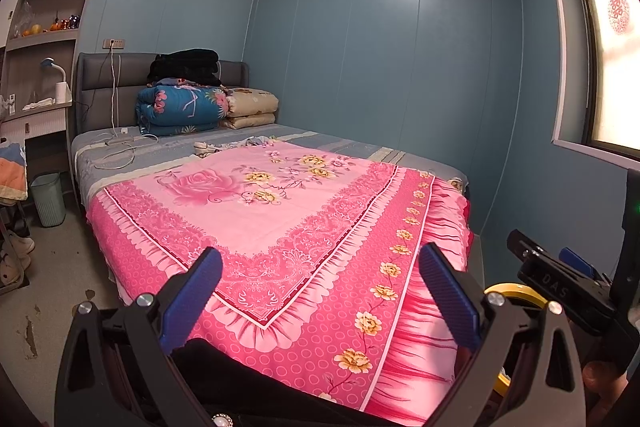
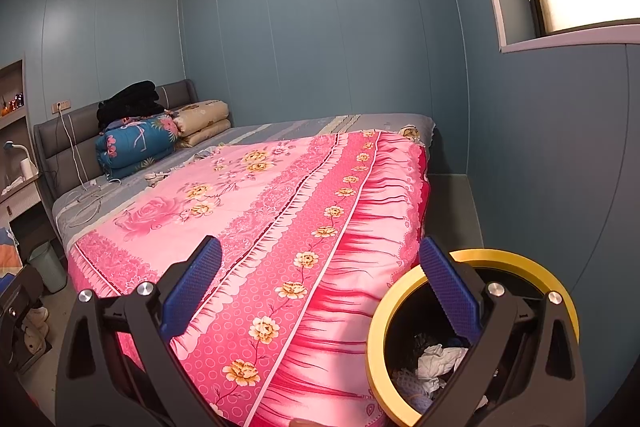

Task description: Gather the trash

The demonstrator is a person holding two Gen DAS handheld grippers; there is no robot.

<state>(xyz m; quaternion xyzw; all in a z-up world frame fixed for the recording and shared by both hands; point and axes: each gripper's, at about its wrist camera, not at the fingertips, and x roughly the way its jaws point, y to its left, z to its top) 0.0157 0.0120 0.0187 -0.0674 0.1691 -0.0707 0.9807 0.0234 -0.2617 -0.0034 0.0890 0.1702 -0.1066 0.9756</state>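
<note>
A black bin with a yellow rim (image 2: 376, 331) stands at the foot of the bed on the right, holding crumpled white paper (image 2: 440, 357) and other scraps. My right gripper (image 2: 320, 291) is open and empty, its right finger above the bin's mouth. My left gripper (image 1: 320, 295) is open too, with nothing between its blue pads, over the pink floral bedspread (image 1: 280, 211). A sliver of the yellow rim (image 1: 520, 293) shows behind the left gripper's right finger. Small light scraps (image 1: 208, 147) lie mid-bed near the bedspread's far edge.
Folded quilts (image 1: 184, 109) and dark clothes are piled at the headboard. White cables (image 1: 120, 147) trail over the grey sheet. A pale green bin (image 1: 49, 199) stands on the floor left of the bed, near shoes (image 1: 18, 251). The right gripper's body (image 1: 568, 287) shows at the right edge.
</note>
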